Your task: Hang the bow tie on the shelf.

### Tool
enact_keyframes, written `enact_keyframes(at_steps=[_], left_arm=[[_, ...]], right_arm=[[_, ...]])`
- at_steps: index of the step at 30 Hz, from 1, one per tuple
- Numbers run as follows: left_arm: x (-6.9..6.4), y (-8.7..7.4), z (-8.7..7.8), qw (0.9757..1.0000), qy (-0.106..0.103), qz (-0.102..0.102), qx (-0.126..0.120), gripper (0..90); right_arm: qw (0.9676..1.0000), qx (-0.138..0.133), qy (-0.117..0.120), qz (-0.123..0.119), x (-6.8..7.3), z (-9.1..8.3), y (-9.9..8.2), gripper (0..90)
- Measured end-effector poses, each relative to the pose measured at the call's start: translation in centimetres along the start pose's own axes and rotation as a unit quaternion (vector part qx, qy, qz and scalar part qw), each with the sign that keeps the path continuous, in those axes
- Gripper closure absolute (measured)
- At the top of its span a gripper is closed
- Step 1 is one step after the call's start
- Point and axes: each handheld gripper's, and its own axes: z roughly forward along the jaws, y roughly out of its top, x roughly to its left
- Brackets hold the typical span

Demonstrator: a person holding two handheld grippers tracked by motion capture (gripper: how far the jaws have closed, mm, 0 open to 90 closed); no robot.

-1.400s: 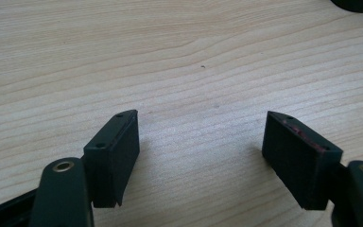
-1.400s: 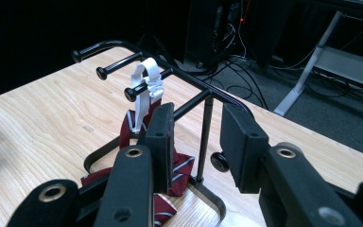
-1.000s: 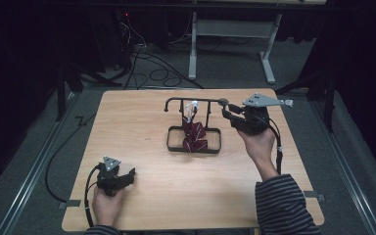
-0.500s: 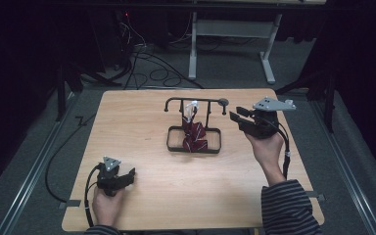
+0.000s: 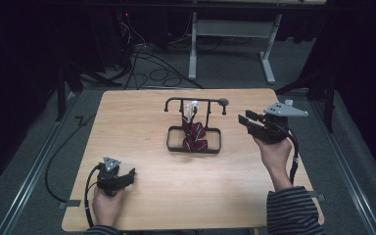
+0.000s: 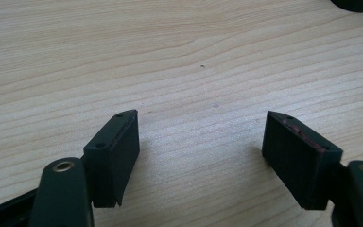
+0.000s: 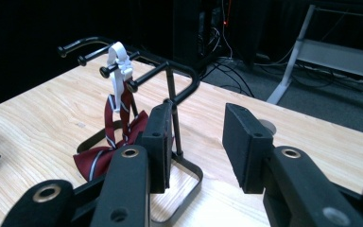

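Maroon striped bow tie (image 5: 194, 135) hanging lengthwise from black rack (image 5: 194, 102), right gripper (image 5: 248, 121) jaws parted, empty, left gripper (image 5: 129, 175) likewise.

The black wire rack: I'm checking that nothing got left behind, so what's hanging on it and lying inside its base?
A white clip hangs on the black wire rack, holding a maroon striped bow tie that droops into the base frame. Anything beneath the fabric is covered.

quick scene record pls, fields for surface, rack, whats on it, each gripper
surface: wooden table
rack: black wire stand, centre of the table, upright on a rectangular base
on rack: dark red striped bow tie, hung by a white clip from a peg, its bow resting on the base
left gripper: open, jaws just above bare table, near corner
right gripper: open, nothing between its jaws, pointing at the stand from the right
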Motion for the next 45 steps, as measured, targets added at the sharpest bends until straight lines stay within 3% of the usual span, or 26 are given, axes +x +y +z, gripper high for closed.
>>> enact_keyframes(at_steps=[21,45], left_arm=[[0.0,0.0,0.0,1.0,0.0,0.0,0.0,28.5],[0.0,0.0,0.0,1.0,0.0,0.0,0.001,28.5]], right_arm=[[0.9992,-0.007,-0.024,0.03,-1.8,-2.6,-3.0,64.1],[0.9978,-0.003,-0.032,0.059,-2.3,-4.4,-6.2,63.3]])
